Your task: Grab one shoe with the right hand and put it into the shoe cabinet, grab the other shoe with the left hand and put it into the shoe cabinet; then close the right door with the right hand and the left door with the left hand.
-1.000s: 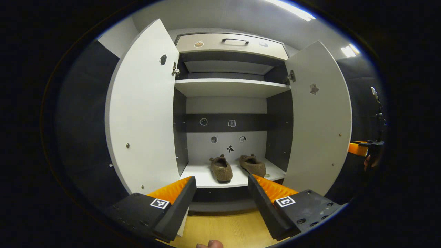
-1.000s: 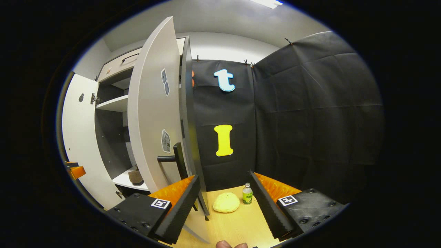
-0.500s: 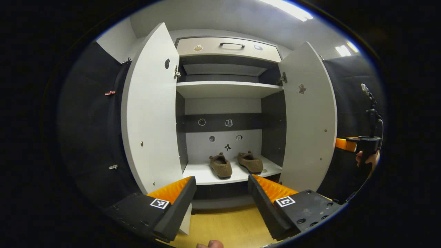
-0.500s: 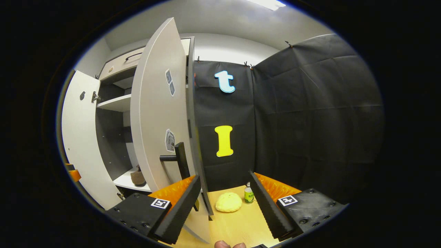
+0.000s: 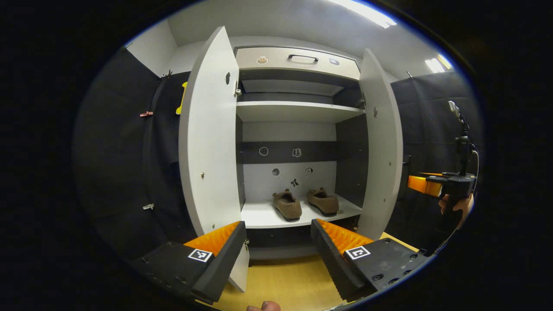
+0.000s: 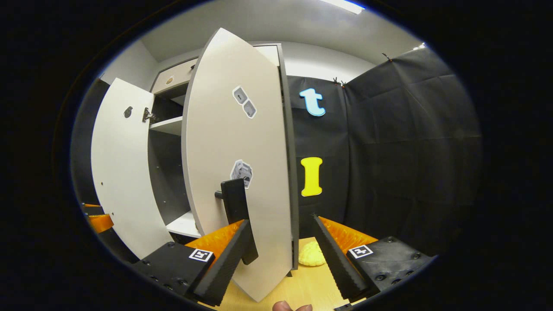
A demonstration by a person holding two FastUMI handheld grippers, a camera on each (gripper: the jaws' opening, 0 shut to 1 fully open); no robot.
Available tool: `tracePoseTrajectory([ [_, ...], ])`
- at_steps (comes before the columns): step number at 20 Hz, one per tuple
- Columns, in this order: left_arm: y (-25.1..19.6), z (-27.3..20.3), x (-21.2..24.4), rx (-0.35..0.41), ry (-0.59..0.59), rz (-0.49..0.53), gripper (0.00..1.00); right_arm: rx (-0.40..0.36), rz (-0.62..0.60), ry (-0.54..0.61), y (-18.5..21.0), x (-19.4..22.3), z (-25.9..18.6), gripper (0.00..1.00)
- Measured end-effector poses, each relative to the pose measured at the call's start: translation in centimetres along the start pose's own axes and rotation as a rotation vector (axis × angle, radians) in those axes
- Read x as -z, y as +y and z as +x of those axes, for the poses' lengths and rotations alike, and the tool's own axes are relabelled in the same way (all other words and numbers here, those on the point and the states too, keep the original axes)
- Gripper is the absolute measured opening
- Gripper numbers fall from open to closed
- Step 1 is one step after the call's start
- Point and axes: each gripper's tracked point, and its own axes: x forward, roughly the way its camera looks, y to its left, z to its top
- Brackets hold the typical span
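Two brown shoes (image 5: 288, 206) (image 5: 323, 202) lie side by side on the bottom shelf (image 5: 259, 217) of the white shoe cabinet. In the left gripper view its left door (image 5: 207, 142) and right door (image 5: 382, 142) both stand open, the right one edge-on. My left gripper (image 5: 278, 255) is open and empty, back from the cabinet over the floor. My right gripper (image 6: 283, 255) is open, close to the outer face of the right door (image 6: 242, 164), its left finger just under the black handle (image 6: 235, 203). Whether it touches the handle I cannot tell.
A drawer with a black handle (image 5: 303, 56) tops the cabinet, above an empty upper shelf (image 5: 298, 111). A yellow lump (image 6: 312, 254) lies on the wooden floor (image 6: 302, 285) behind the right door. A hand (image 5: 458, 205) holds the right gripper (image 5: 421, 184) at the far right.
The right door has swung partway toward shut, its outer face now turned to the right gripper, hiding a small bottle. The left gripper has drawn back from the cabinet.
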Motion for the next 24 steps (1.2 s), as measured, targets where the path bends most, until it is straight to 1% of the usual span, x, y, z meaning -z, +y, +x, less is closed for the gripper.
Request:
tracePoseTrajectory([
  [1, 0.3, -0.2, 0.0, -0.007, -0.001, -0.004, 0.96, -0.021, 0.002, 0.003, 1.2, 0.1, 0.5, 0.98],
  [5, 2.1, -1.3, -0.1, -0.046, -0.005, -0.006, 0.96, -0.126, 0.037, 0.026, 6.6, 0.5, 1.7, 0.98],
  [6, 2.6, -1.6, -0.1, -0.056, -0.006, -0.008, 0.96, -0.150, 0.037, 0.030, 7.9, 0.6, 1.6, 0.98],
  [7, 3.2, -1.8, -0.1, -0.068, -0.006, -0.010, 0.96, -0.170, 0.036, 0.029, 9.1, 0.6, 1.5, 1.00],
  [8, 3.8, -2.2, -0.1, -0.083, -0.009, -0.015, 0.96, -0.188, 0.034, 0.028, 10.1, 0.7, 1.3, 0.98],
  [11, 6.1, -3.0, -0.2, -0.133, -0.023, -0.028, 0.96, -0.230, 0.025, 0.039, 12.8, 1.6, 0.4, 0.98],
  [15, 9.8, -4.6, -0.8, -0.203, -0.037, -0.023, 0.96, -0.262, 0.033, 0.063, 14.7, 2.7, -1.0, 0.98],
  [19, 14.8, -4.5, -1.2, -0.288, -0.045, -0.003, 0.96, -0.277, 0.049, 0.079, 15.6, 3.3, -2.1, 0.98],
  [21, 17.2, -4.1, -1.8, -0.328, -0.054, 0.010, 0.96, -0.273, 0.052, 0.080, 15.4, 3.3, -2.6, 0.98],
  [24, 19.9, -2.0, -1.8, -0.361, -0.059, 0.020, 0.96, -0.266, 0.059, 0.082, 15.0, 3.2, -3.1, 0.98],
])
